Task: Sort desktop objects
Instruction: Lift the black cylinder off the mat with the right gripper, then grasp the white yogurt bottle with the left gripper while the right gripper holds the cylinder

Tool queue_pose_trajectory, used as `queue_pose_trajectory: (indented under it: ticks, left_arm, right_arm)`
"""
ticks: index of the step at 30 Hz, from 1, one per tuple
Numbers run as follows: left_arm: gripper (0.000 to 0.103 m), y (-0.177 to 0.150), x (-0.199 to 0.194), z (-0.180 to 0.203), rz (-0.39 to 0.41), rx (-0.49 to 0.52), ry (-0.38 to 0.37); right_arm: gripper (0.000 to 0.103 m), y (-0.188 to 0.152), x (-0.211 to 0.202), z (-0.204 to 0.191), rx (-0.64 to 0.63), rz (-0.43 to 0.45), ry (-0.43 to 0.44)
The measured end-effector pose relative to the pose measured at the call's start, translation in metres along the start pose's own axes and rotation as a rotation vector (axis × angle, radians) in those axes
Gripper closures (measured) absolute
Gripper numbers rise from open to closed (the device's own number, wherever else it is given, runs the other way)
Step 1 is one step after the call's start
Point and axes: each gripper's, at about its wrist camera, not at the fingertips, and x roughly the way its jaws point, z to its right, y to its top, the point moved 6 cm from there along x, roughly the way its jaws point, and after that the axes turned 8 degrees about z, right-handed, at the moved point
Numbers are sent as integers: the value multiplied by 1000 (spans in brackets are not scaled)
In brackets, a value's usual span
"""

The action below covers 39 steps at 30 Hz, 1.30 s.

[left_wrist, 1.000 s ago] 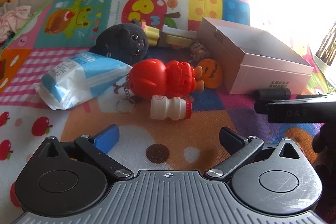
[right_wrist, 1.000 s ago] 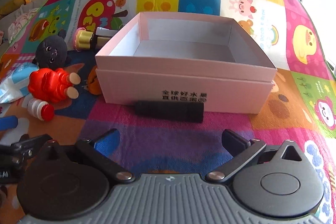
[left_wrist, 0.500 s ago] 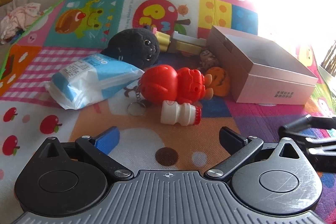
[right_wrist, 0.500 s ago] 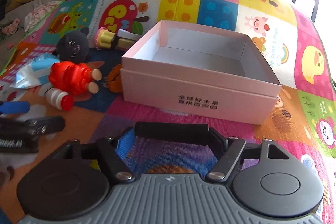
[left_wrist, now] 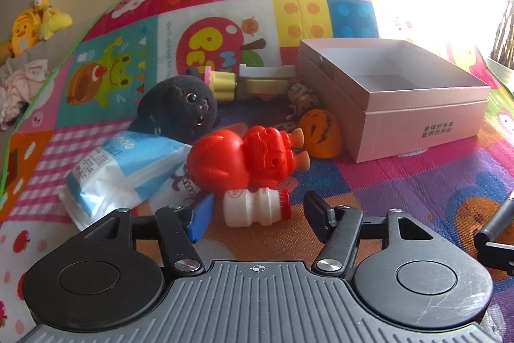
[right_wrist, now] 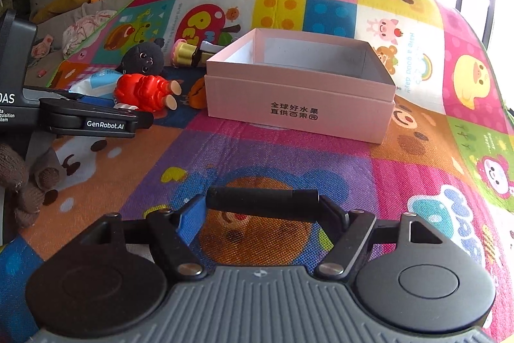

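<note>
Black cylinder lies crosswise, clamped end to end in the right hand-held gripper, lower centre; pink box sits ahead, centre frame. Left hand-held gripper, jaws just narrowed but touching nothing, brackets the small white bottle.

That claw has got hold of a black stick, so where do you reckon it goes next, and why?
Probably forward, to above the pink box. The right claw grips the black cylinder clear of the mat, and the box ahead stands open and looks empty.
</note>
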Motion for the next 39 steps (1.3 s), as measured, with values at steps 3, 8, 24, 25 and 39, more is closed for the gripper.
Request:
queue_pose_trajectory:
  ticks: [3, 8, 24, 25, 39]
  left_arm:
    - [50, -3, 2, -1, -19, -8, -9]
    - [55, -5, -5, 6, -20, -1, -48]
    - [48, -28, -55, 36, -68, 67, -211]
    - [47, -28, -55, 36, -68, 73, -206]
    - [37, -17, -43, 42, -45, 26, -184]
  right_arm:
    - [28, -1, -1, 2, 12, 4, 4]
    - [28, -2, 0, 1, 6, 4, -3]
    - [20, -4, 0, -2, -20, -4, -26]
    - [20, -4, 0, -2, -21, -4, -28]
    - [28, -5, 1, -8, -65, 0, -23]
